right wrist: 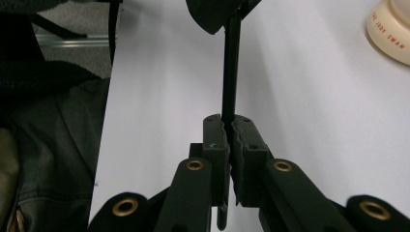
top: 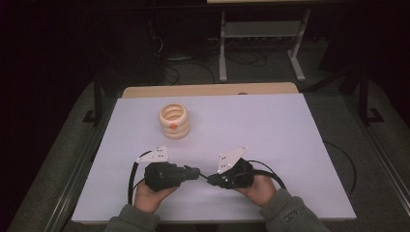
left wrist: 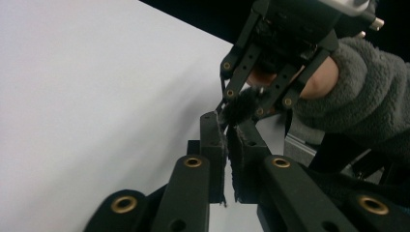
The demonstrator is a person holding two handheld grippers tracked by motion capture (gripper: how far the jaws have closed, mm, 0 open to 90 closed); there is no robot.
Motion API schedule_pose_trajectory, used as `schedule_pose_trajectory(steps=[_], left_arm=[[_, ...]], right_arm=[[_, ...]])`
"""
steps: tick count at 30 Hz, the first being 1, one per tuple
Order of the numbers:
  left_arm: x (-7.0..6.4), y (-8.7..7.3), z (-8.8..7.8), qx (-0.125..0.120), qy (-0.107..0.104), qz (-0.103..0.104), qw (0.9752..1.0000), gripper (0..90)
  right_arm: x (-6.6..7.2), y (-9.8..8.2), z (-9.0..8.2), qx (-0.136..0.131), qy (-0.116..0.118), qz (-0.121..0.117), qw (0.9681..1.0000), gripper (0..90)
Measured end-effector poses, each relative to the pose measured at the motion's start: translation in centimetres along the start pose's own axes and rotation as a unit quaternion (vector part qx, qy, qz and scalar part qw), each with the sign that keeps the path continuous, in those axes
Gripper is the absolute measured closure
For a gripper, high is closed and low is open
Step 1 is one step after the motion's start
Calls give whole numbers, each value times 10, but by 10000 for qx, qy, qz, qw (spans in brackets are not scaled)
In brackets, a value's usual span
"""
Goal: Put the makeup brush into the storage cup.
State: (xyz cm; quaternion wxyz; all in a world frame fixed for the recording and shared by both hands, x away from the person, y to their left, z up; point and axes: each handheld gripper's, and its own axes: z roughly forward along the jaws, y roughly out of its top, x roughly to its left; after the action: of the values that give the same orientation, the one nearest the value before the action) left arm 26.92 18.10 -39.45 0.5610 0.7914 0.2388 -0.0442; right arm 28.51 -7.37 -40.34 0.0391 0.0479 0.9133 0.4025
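Low over the front of the white table (top: 270, 125) a person's two hands hold the grippers tip to tip. A thin black stick (top: 204, 176) bridges them. My right gripper (top: 211, 180) is shut on it: in the right gripper view the stick (right wrist: 231, 72) runs up from between that gripper's (right wrist: 231, 121) pads. Its far end sits between the tips of my left gripper (top: 197, 172). In the left gripper view the left gripper's (left wrist: 226, 121) pads stand almost together, with a hairline slit behind the tips. The right gripper (left wrist: 239, 104) faces it closely.
A cream stack of rings (top: 174, 121) with an orange mark stands at the back left of the table, and its edge (right wrist: 389, 34) shows in the right gripper view. Grey sleeves come in at the front edge. Beyond the table stand a metal frame and floor cables.
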Motion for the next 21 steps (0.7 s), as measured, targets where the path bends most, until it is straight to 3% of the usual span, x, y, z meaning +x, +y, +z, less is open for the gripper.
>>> schedule_pose_trajectory(steps=[1,3,4,9,10,14,18,19,21], left_arm=[[0,0,0,-6,19,-21,10000,759],[0,0,1,-7,60,-18,10000,752],[0,-1,1,-29,66,-37,10000,750],[0,-1,2,-104,59,-79,9999,795],[0,-1,1,-106,61,-62,9999,845],[0,0,0,-100,91,-72,9999,851],[-3,3,0,23,197,14,9998,852],[-3,4,-1,69,236,55,9997,852],[-4,7,-2,160,346,117,9992,852]], right_arm=[[-1,0,0,-62,10,84,9999,849],[-1,0,-1,-123,9,140,9998,850],[0,1,-1,-184,53,275,9994,850],[1,1,2,-313,79,376,9988,850],[1,1,3,-330,91,385,9987,850],[3,2,6,-398,145,504,9978,837],[-1,-1,3,-348,9,516,9981,685],[-2,-3,-2,-355,-37,677,9971,649],[-4,-5,-4,-350,-86,631,9974,630]])
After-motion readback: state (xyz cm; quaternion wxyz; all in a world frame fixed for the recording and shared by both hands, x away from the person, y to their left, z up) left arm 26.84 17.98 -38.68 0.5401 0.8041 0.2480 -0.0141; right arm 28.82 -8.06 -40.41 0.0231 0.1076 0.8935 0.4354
